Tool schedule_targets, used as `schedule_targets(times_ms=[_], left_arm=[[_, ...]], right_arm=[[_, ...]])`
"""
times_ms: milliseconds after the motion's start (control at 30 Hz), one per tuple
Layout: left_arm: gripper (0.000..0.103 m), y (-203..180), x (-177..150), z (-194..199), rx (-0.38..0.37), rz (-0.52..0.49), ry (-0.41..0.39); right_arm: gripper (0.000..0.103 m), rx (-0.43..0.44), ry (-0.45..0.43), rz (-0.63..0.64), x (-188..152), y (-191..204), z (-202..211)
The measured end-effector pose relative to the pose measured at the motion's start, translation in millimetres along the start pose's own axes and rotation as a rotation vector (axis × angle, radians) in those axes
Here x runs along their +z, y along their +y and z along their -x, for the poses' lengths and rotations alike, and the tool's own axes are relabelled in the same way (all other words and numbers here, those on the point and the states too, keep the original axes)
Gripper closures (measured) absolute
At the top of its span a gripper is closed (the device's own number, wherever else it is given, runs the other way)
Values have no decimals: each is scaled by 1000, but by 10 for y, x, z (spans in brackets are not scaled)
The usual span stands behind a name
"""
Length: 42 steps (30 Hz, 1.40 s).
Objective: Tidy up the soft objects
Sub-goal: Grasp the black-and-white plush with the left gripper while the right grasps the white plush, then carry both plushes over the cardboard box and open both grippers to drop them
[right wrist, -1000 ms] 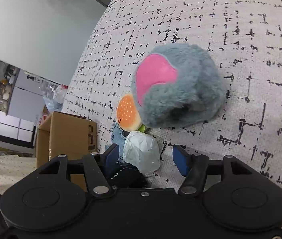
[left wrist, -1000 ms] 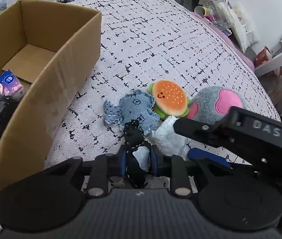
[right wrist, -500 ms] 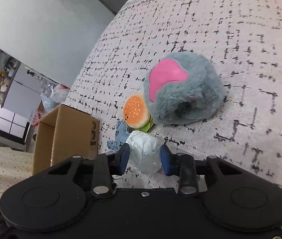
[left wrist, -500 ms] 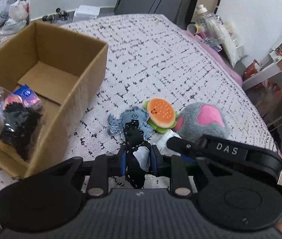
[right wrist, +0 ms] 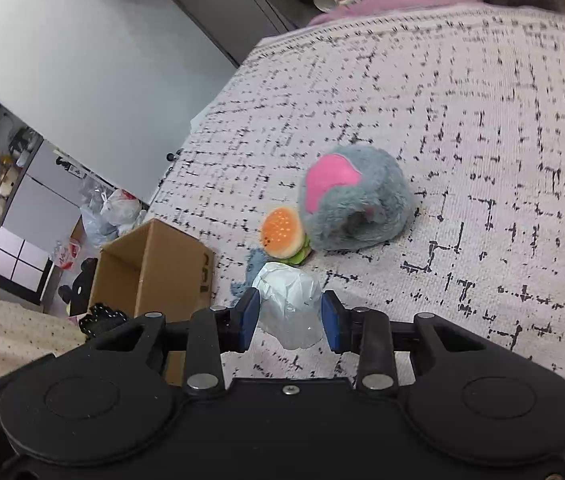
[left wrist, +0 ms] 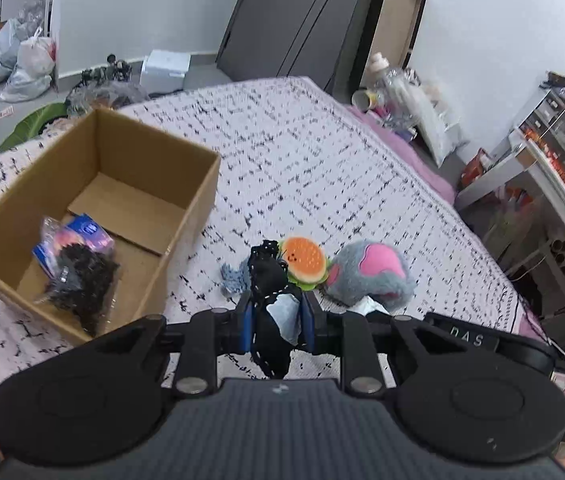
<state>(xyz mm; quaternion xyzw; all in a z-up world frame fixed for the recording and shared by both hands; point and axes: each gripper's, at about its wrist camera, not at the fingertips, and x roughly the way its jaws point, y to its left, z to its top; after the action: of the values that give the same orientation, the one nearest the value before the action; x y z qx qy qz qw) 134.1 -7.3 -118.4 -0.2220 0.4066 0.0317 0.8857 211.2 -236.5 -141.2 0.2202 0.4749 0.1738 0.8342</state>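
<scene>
My left gripper (left wrist: 276, 314) is shut on a black soft item with a white tag (left wrist: 269, 300) and holds it above the bed. My right gripper (right wrist: 289, 314) is shut on a white crumpled soft bundle (right wrist: 288, 300), lifted off the bed; a bit of it shows in the left wrist view (left wrist: 368, 304). On the bedspread (left wrist: 322, 168) lie a burger plush (left wrist: 304, 258), a grey and pink plush (left wrist: 370, 272) and a blue denim-like piece (left wrist: 232, 276). They also show in the right wrist view: burger plush (right wrist: 282, 232), grey plush (right wrist: 352, 198), blue piece (right wrist: 252, 268).
An open cardboard box (left wrist: 94, 208) stands on the bed to the left, holding a black bagged item (left wrist: 78, 280) and a blue packet (left wrist: 90, 230); the box also shows in the right wrist view (right wrist: 154, 268). Bottles and clutter (left wrist: 394, 92) sit past the bed's far right edge. A shelf (left wrist: 554, 152) stands at right.
Both grippers have risen away from the bed with their items. The right gripper closed on the white bundle and lifted it. More of the box interior and room shows now.
</scene>
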Motion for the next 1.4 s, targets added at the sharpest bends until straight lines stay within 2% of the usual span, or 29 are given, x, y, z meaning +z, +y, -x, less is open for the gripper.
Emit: schedule_targets(times_ms=[433, 867, 1133, 1400], left_arm=[[80, 241, 68, 410, -17, 45, -52], [79, 766, 341, 772, 7, 92, -122], [79, 974, 401, 768, -3, 117, -125], [79, 1160, 410, 578, -27, 155, -92]], right_arm=[[69, 32, -62, 41, -79, 443, 373], [69, 44, -84, 104, -155, 1002, 389], [69, 52, -69, 142, -229, 1307, 274], [69, 26, -47, 170, -305, 1525, 124]])
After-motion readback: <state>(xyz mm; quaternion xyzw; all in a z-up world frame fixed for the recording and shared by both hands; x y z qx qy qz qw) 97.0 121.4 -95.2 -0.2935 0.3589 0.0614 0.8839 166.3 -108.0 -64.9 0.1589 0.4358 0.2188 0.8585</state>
